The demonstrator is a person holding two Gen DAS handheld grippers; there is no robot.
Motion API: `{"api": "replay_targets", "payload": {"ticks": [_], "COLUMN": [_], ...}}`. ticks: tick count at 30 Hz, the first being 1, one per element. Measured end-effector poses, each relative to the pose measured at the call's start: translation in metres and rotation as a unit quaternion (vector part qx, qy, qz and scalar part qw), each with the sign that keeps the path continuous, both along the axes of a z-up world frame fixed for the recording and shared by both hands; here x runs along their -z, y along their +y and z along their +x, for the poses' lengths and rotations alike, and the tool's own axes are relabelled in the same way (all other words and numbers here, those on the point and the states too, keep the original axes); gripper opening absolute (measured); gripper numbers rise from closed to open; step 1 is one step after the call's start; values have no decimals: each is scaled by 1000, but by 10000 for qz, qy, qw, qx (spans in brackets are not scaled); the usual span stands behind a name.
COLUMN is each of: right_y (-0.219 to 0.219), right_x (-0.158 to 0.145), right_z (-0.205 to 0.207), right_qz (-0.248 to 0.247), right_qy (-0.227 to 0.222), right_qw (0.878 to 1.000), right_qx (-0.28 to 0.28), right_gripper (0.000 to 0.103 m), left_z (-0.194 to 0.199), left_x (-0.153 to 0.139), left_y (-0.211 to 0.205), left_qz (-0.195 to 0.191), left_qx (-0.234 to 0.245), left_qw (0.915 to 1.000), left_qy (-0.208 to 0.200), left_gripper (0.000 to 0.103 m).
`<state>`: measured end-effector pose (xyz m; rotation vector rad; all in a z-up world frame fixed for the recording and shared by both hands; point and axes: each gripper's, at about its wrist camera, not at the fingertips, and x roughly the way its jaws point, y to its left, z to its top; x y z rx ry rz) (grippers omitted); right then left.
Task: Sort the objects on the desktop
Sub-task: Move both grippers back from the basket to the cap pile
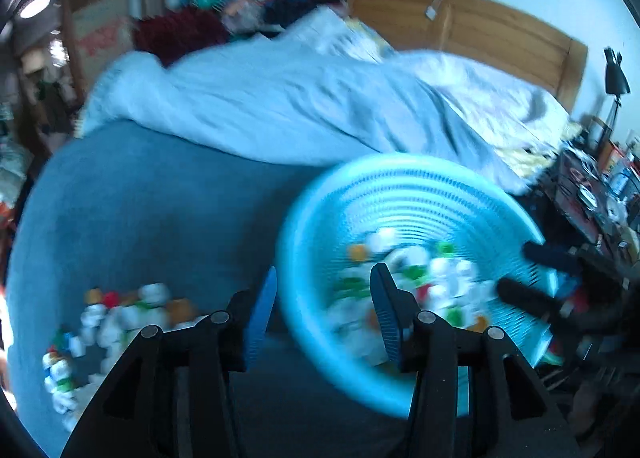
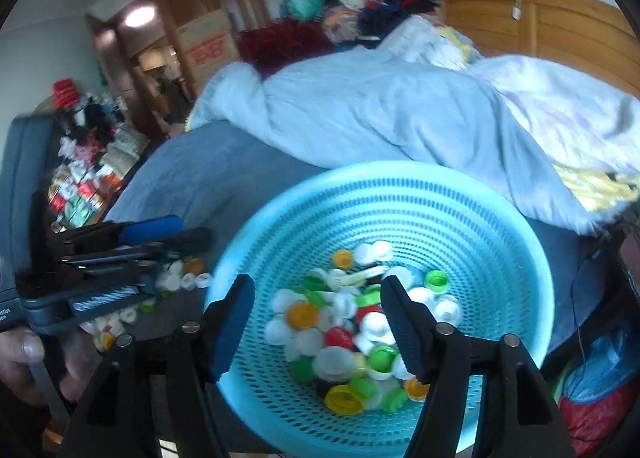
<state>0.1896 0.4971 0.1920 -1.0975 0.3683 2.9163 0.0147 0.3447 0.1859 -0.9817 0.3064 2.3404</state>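
On the left, a heap of loose bottle caps [image 1: 116, 322] lies on the blue bed cover [image 1: 152, 198]. The caps are white, orange, red and green. They are round, so they have no long side, and this view is too blurry to show which way up each one lies.

The left gripper [image 1: 322, 316] hangs over the spot where the bed cover meets the basket [image 1: 404, 174]. Its jaws are wide apart and hold nothing. One blue pad is over the cover and the other is over the basket.

The basket is round, light blue and full of small holes. Its open side faces up and tips a little toward the cameras. Many bottle caps in the basket [image 2: 348, 334] sit in a pile at the bottom. Some show their hollow side and some their flat top.

The right gripper [image 2: 316, 328] is over the basket, jaws wide apart and holding nothing.

All of this is on a bed, not a desk. A rumpled pale blue quilt [image 1: 288, 106] lies just behind the basket. Past it are a wooden headboard [image 1: 500, 34], a heap of clothes [image 2: 360, 14], a cardboard box [image 2: 208, 42] and brown wardrobes.
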Motion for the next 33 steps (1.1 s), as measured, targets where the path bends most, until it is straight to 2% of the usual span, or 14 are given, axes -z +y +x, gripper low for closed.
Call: {"api": "replay_targets", "payload": {"ticks": [3,6,7,9,10,12,13,15,16,17,20,23,27,33], "right_y": [-29,-63,-73,-91,-100,-119,-125,-137,-142,-145,-154,-172,-204,-239], "right_x": [5,10,12,16,18,20,20,18,17,17,20,25,35,51], "right_z": [-9,-17,-20,-24,-27,-30,-30,-27,-27,-26,-28,-31,-32,-34], "right_qz": [48,116,134,207,237,267,306,415,469,497,468,533,633,741], "right_qy": [-78,-149,-170,-222,-259,-312,-311,-280,-280,-281,-350,-445,-568,-762], "right_qw": [9993,9971,9961,9942,9931,9907,9898,9882,9877,9877,9880,9850,9783,9684], "right_qx": [-366,-740,-850,-1031,-1123,-1299,-1354,-1448,-1465,-1454,-1431,-1579,-1887,-2254], "right_gripper": [77,77,78,81,81,81,81,81,81,82,83,83,83,83], "left_z": [-4,-7,-9,-18,-24,-35,-37,-33,-28,-21,-6,9,13,11], "left_x": [17,48,60,90,105,139,152,168,169,167,160,156,160,159], "left_y": [-82,-174,-202,-263,-284,-319,-330,-343,-351,-362,-382,-398,-412,-399], "left_qz": [188,81,43,126,167,-39,-166,-576,-630,-513,-99,63,248,465], "left_qx": [-600,-1455,-1761,-2531,-2735,-3130,-3186,-3415,-3553,-3679,-3715,-3649,-3482,-3101], "left_qw": [9980,9893,9843,9660,9590,9434,9401,9304,9263,9228,9247,9290,9352,9476], "left_qy": [13,-8,-132,-521,-729,-1099,-1205,-1205,-1088,-1024,-822,-608,-600,-611], "left_gripper": [43,43,43,43,43,42,42,42,42,42,42,42,42,42]}}
